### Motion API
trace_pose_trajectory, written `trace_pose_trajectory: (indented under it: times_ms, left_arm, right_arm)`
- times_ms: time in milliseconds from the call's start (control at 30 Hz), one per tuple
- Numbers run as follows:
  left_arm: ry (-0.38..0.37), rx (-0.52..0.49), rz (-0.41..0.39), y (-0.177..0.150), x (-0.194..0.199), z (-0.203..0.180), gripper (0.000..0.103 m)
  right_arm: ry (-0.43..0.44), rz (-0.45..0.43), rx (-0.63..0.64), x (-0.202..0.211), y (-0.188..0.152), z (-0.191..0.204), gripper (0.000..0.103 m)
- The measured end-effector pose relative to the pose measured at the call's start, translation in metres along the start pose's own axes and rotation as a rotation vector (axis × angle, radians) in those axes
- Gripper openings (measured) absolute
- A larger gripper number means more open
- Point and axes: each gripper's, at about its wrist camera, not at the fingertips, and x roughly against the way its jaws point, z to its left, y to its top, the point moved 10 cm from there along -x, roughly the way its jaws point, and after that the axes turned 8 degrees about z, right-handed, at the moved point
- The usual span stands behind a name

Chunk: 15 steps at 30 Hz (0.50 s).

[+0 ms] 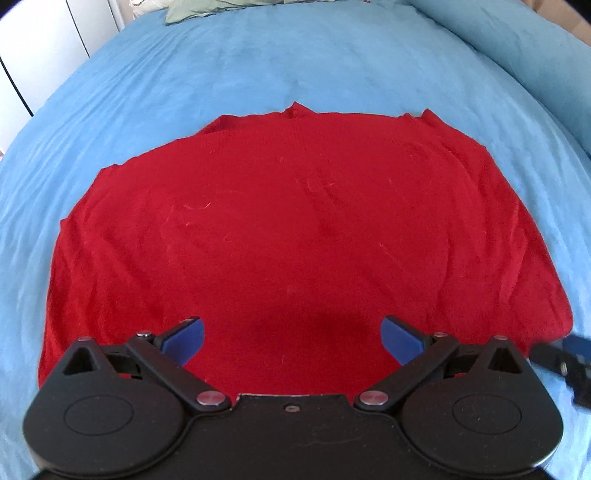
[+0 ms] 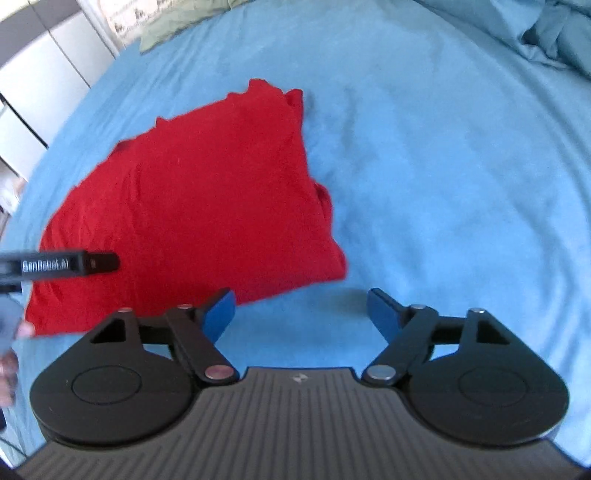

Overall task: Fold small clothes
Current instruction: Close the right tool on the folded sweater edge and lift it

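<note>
Nearest the lens in each wrist view is the black body of the gripper itself, its two linkage arms splayed outward. The left gripper hangs over the near hem of the garment with its blue pads spread wide and nothing between them. The right gripper sits over bare sheet just off the garment's near right corner, its blue pads likewise spread wide and holding nothing. The biggest thing in view is the bed, covered by a light blue sheet that fills both pictures and shows soft wrinkles. On it lies the red garment, spread flat and fairly smooth, with a few faint creases and specks of lint; its far edge is uneven, with two small peaks. From the right wrist view the same red garment lies to the left of centre, and its right edge looks doubled under into a thick fold. A bunched blue duvet is heaped at the far right of the bed. A pale green pillow lies at the head of the bed, beside white cupboard doors along the left. The left gripper also shows in the right wrist view as a black bar entering from the left edge over the garment, with white lettering on it.
</note>
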Motion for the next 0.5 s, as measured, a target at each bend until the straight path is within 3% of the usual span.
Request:
trace_pose_trajectory:
  times_ms: [133, 367, 433, 500]
  left_arm:
    - [0.001, 0.004, -0.016, 0.004, -0.004, 0.005, 0.103]
    - [0.033, 0.002, -0.058, 0.018, -0.014, 0.021, 0.103]
    - [0.038, 0.010, -0.067, 0.024, -0.019, 0.028, 0.103]
    - [0.042, 0.015, -0.054, 0.027, -0.027, 0.034, 0.103]
  right_arm:
    - [0.094, -0.038, 0.011, -0.018, 0.032, -0.003, 0.090]
    - [0.238, 0.018, 0.064, -0.052, 0.078, 0.005, 0.071]
    - [0.237, 0.025, 0.068, -0.059, 0.086, 0.007, 0.062]
    - [0.235, 0.036, 0.079, -0.060, 0.090, 0.012, 0.033]
